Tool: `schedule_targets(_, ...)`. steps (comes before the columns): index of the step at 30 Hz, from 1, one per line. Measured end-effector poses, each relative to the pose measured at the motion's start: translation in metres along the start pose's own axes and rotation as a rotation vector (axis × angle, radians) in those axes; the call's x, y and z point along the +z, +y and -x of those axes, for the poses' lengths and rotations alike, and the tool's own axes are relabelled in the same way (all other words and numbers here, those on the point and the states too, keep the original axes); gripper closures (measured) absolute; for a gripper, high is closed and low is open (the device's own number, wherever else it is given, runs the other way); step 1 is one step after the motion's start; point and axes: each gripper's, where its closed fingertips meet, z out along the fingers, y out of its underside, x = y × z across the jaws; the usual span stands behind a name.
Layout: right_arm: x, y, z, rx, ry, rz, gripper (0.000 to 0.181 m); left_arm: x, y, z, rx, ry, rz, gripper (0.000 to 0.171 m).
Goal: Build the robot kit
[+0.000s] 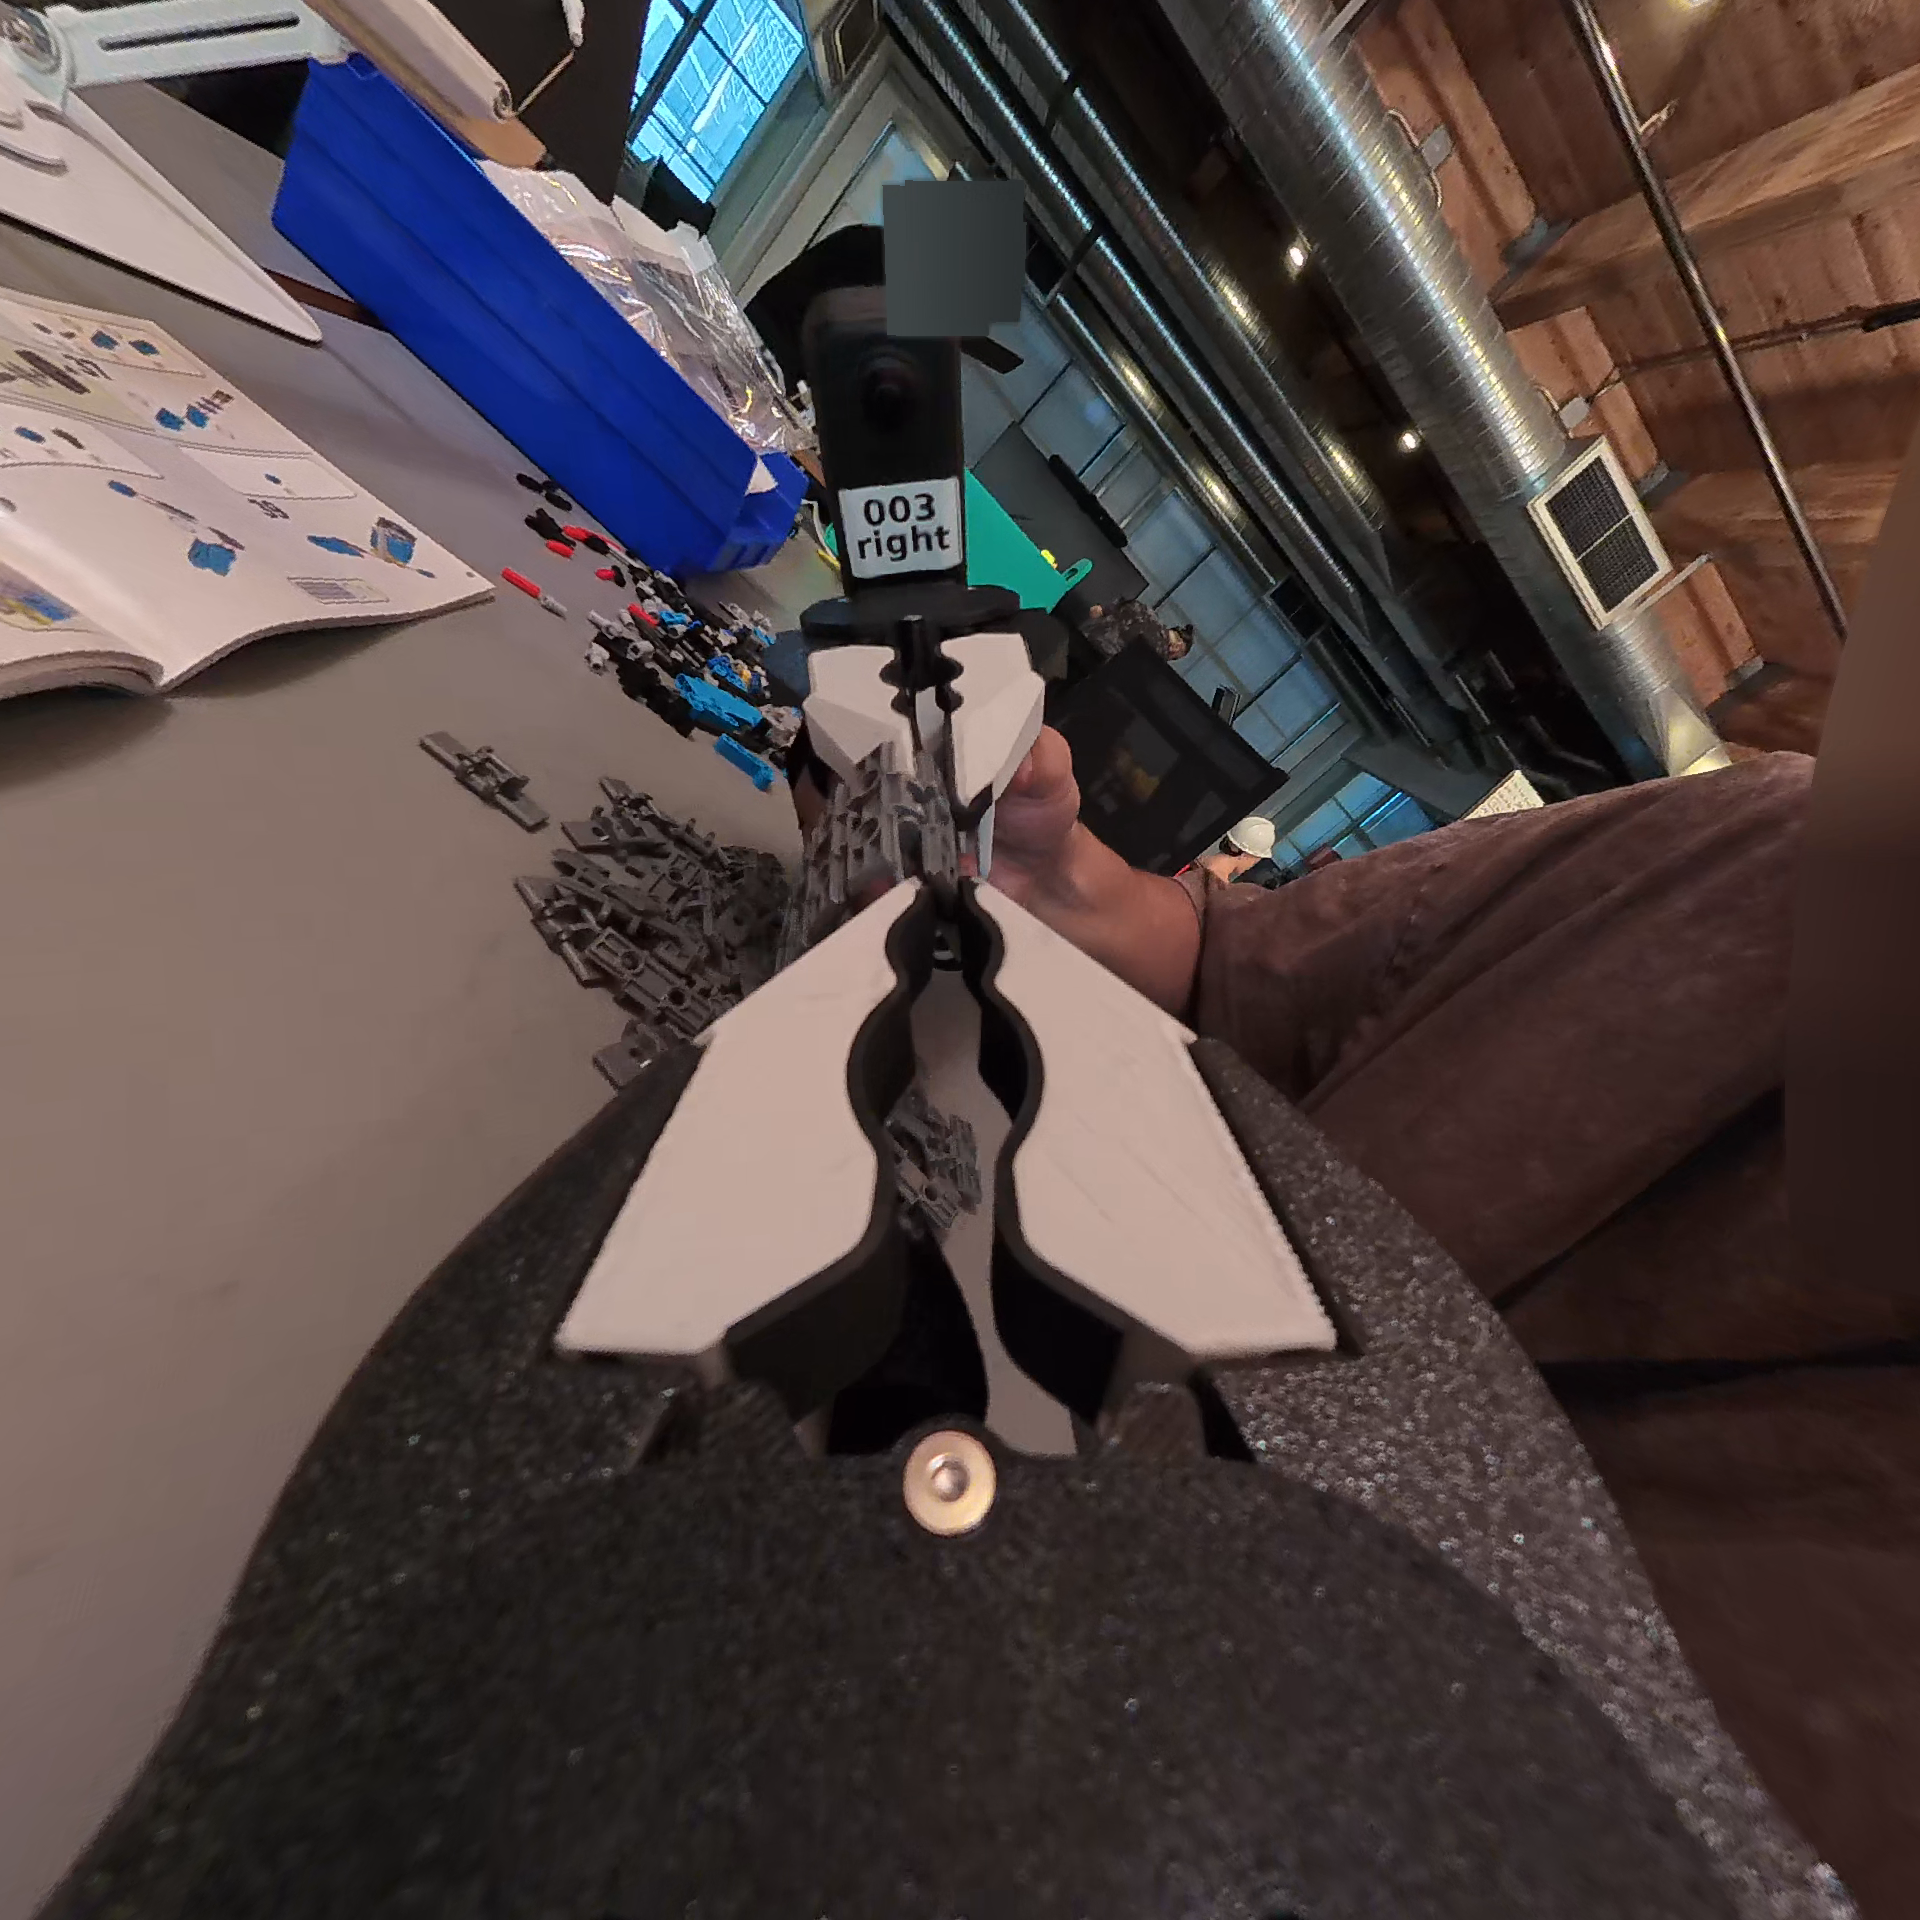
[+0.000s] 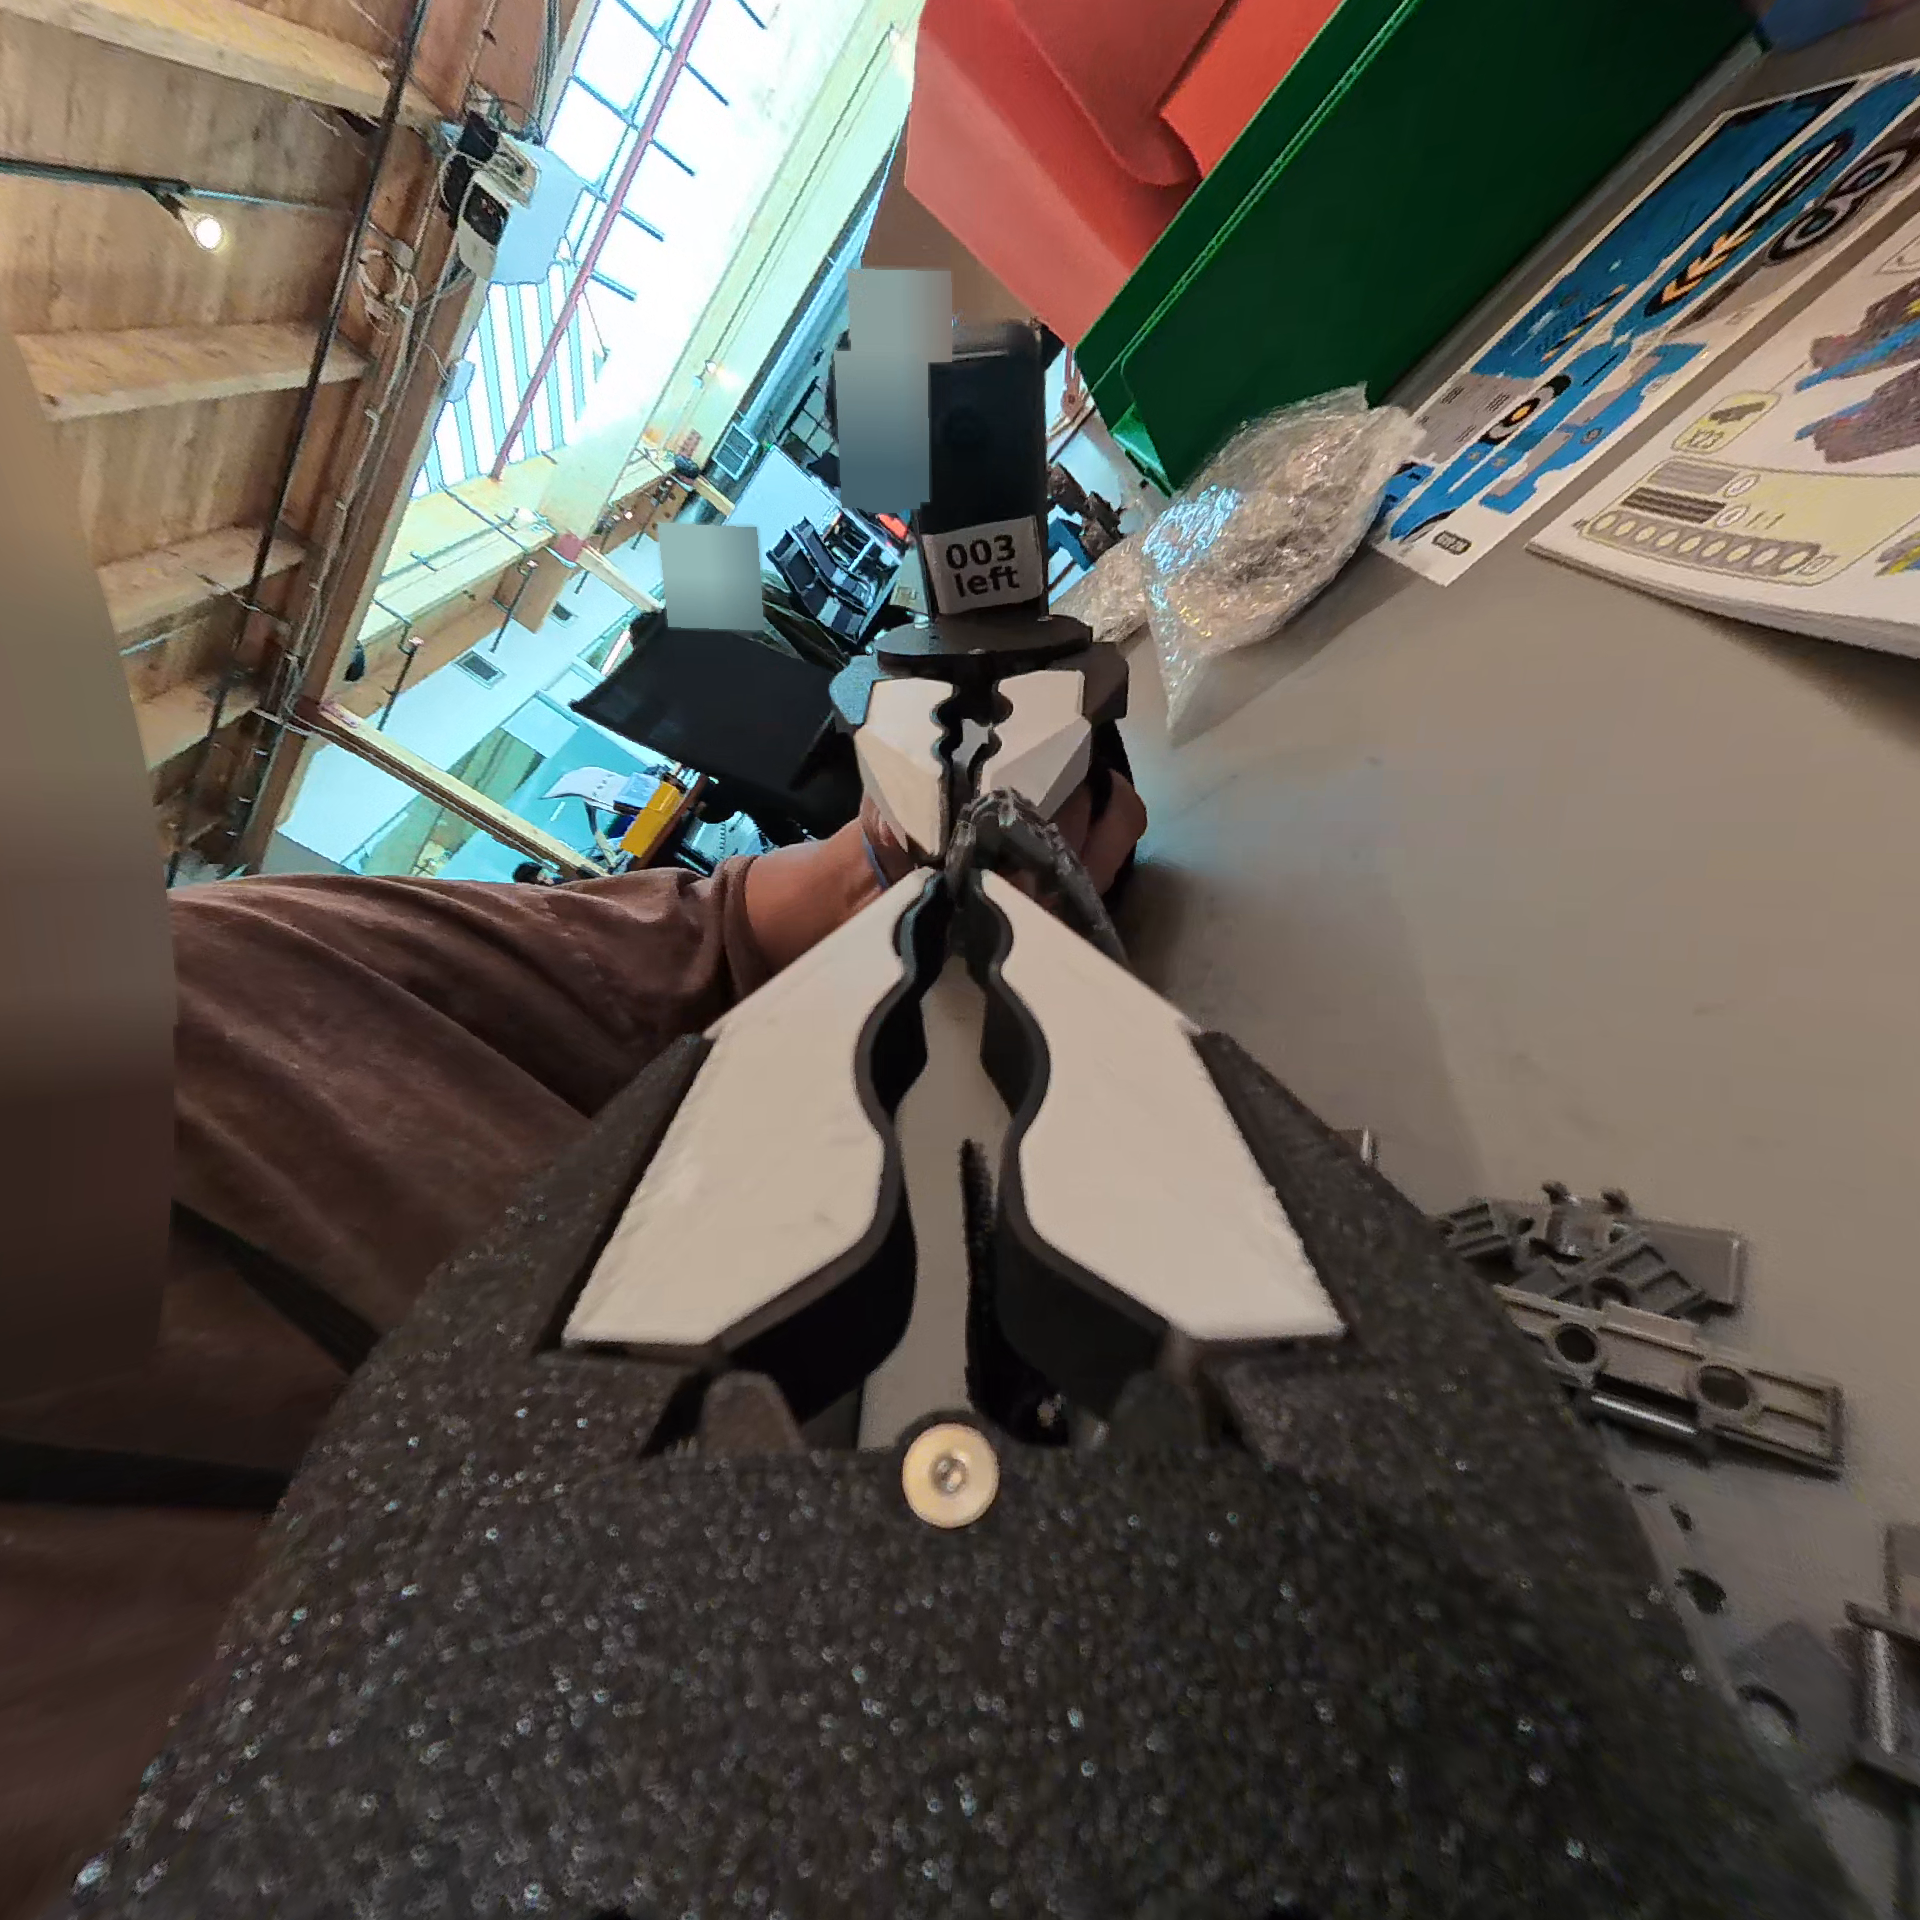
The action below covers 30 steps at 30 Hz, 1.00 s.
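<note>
Now my two grippers face each other tip to tip above the grey table [image 1: 260,935]; both views are tilted, so the tabletop runs up one side of each; my left gripper [image 1: 940,896] has its white fingers drawn together until only a thin slit is left at the tips, and they pinch one end of a grey chain of linked track pieces [image 1: 883,821]; my right gripper [image 2: 948,883] is drawn in just as narrowly on the other end of that chain, which rises from between its tips toward the left gripper and curves down the far side; from the left wrist view the right gripper's tips [image 1: 935,779] look nipped on the same chain, though the links crowd together there and I cannot be sure exactly where the pads bite; a hand [image 1: 1039,821] grips the handle behind it, with a brown sleeve [image 1: 1455,987] trailing off; on the table just beside the chain lies a heap of loose grey track links [image 1: 655,914]; farther back are small blue, black and red pieces [image 1: 696,665], an open instruction booklet [image 1: 208,520] and a blue bin [image 1: 520,312]; the right wrist view shows a green bin [image 2: 1351,260], crumpled clear bags [image 2: 1247,540] and more grey links [image 2: 1642,1330].
</note>
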Motion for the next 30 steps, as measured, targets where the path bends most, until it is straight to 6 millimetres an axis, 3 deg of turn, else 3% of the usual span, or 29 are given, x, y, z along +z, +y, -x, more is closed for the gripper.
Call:
schedule_targets(4, 0.0, 0.0, 0.005, 0.098, -0.067, -0.002, 0.178, 0.0, 0.0, -0.005, 0.024, 0.006, 0.005, 0.169)
schedule_targets(14, 0.001, 0.001, -0.006, 0.252, -0.082, -0.025, 0.172, -0.001, 0.0, 0.004, 0.042, -0.049, 0.0, 0.17)
schedule_targets(17, 0.001, 0.005, -0.016, 0.236, -0.011, 0.003, 0.152, -0.001, 0.0, 0.005, 0.047, -0.056, 0.001, 0.17)
schedule_targets(21, 0.003, 0.008, -0.015, 0.223, -0.01, 0.019, 0.156, -0.001, -0.001, 0.005, 0.046, -0.052, -0.005, 0.171)
schedule_targets(24, 0.003, 0.006, -0.01, 0.224, -0.047, 0.007, 0.171, -0.001, 0.0, 0.006, 0.045, -0.061, -0.001, 0.17)
schedule_targets(30, 0.004, 0.005, -0.006, 0.265, -0.092, -0.009, 0.169, -0.001, 0.0, 0.005, 0.051, -0.061, 0.0, 0.17)
